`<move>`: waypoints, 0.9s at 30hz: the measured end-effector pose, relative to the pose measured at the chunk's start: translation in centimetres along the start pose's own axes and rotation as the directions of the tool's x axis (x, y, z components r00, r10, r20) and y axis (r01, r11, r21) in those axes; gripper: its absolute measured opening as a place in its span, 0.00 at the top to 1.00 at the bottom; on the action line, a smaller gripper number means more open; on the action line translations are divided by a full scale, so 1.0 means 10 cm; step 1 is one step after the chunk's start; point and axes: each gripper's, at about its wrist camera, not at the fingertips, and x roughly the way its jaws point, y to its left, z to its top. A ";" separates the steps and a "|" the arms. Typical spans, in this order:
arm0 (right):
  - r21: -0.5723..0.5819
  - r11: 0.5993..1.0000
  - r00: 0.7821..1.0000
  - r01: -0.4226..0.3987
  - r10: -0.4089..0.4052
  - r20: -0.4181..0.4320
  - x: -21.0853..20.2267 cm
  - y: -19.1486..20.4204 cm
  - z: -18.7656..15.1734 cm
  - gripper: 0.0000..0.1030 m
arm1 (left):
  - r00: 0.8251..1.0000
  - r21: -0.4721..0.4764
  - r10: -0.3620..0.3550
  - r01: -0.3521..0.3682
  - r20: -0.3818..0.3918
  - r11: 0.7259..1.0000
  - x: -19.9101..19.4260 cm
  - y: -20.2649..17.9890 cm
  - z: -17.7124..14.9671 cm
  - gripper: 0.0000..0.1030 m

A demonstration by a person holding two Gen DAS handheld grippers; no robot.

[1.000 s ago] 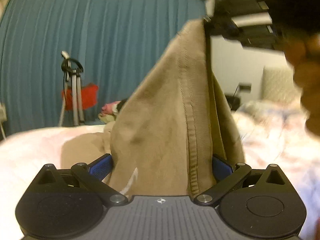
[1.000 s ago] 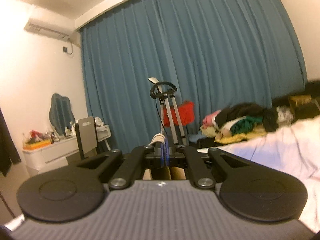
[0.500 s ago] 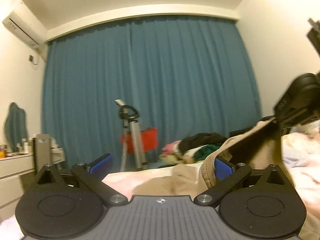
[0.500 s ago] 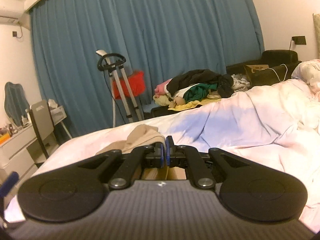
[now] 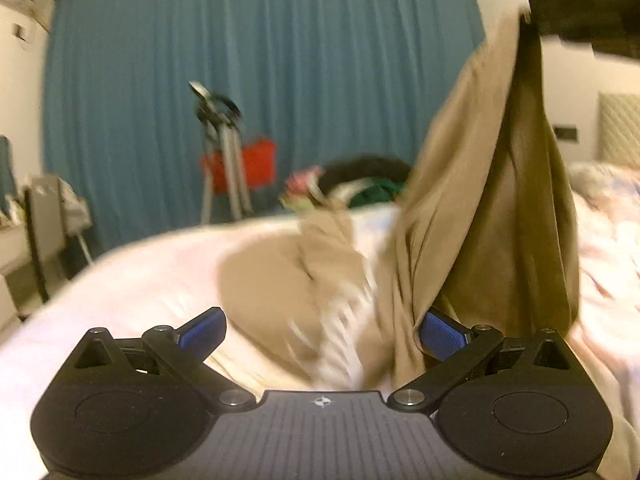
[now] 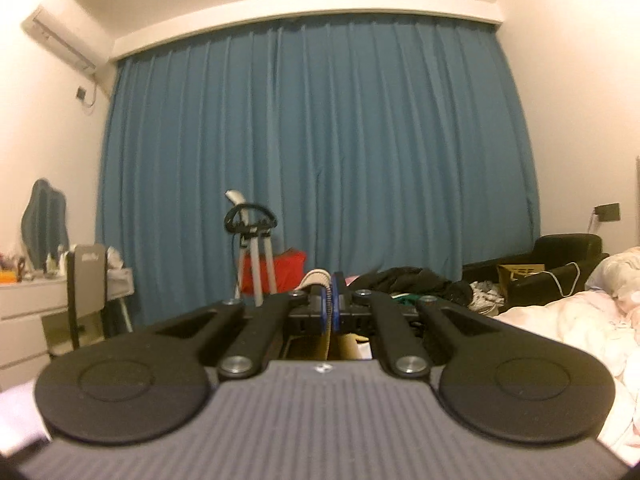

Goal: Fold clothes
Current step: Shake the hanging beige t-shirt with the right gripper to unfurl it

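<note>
A tan garment point(image 5: 460, 184) hangs in the left wrist view from my right gripper point(image 5: 532, 20) at the top right. Its lower part lies crumpled on the pink bed point(image 5: 132, 280). My left gripper point(image 5: 322, 332) stands open low over the bed, blue pads point(image 5: 202, 330) wide apart. The hanging fold runs down just inside its right pad; I cannot tell if it touches. In the right wrist view my right gripper point(image 6: 329, 300) is shut on a thin edge of the tan garment point(image 6: 316, 278), which bulges above the pads. The rest is hidden under the gripper body.
A blue curtain point(image 6: 320, 160) fills the far wall. In front of it stand a garment steamer point(image 6: 250, 240) and a red bag point(image 6: 286, 270). A pile of clothes point(image 6: 420, 280) and a black sofa point(image 6: 560, 256) lie at the right. A desk and chair point(image 6: 86, 280) stand left.
The right gripper, low at the right half a second ago, has lifted the garment high again, still shut on it. The left gripper stayed open and tipped down toward the bed.
</note>
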 end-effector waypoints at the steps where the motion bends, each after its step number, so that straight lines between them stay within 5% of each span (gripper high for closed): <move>1: 0.004 1.000 1.000 0.009 -0.009 0.008 0.01 -0.03 0.02 0.95 | 1.000 0.013 -0.005 0.005 -0.017 1.000 0.02 -0.03 -0.04 0.00; 6: 0.019 1.000 0.999 0.018 -0.018 0.029 0.02 -0.09 0.07 0.95 | 0.993 0.019 -0.101 0.102 -0.056 0.995 0.08 -0.18 -0.17 0.00; 12: -0.043 0.999 0.998 0.002 0.000 0.056 -0.03 0.01 0.06 0.95 | 0.993 -0.081 -0.089 0.083 -0.072 0.993 0.15 -0.15 -0.26 0.00; 20: -0.055 0.998 0.998 -0.002 0.006 0.066 -0.09 0.03 0.09 0.95 | 0.987 -0.107 -0.157 0.154 -0.021 0.982 0.05 -0.18 -0.25 0.00; 24: -0.070 0.998 0.998 -0.001 0.006 0.065 -0.09 0.06 0.07 0.94 | 0.987 -0.068 -0.134 0.129 -0.083 0.989 0.20 -0.32 -0.27 0.00; 27: -0.092 0.995 0.999 0.036 -0.032 0.043 -0.04 0.05 0.04 0.94 | 0.992 -0.009 -0.010 0.009 -0.122 1.000 0.43 -0.29 -0.27 0.00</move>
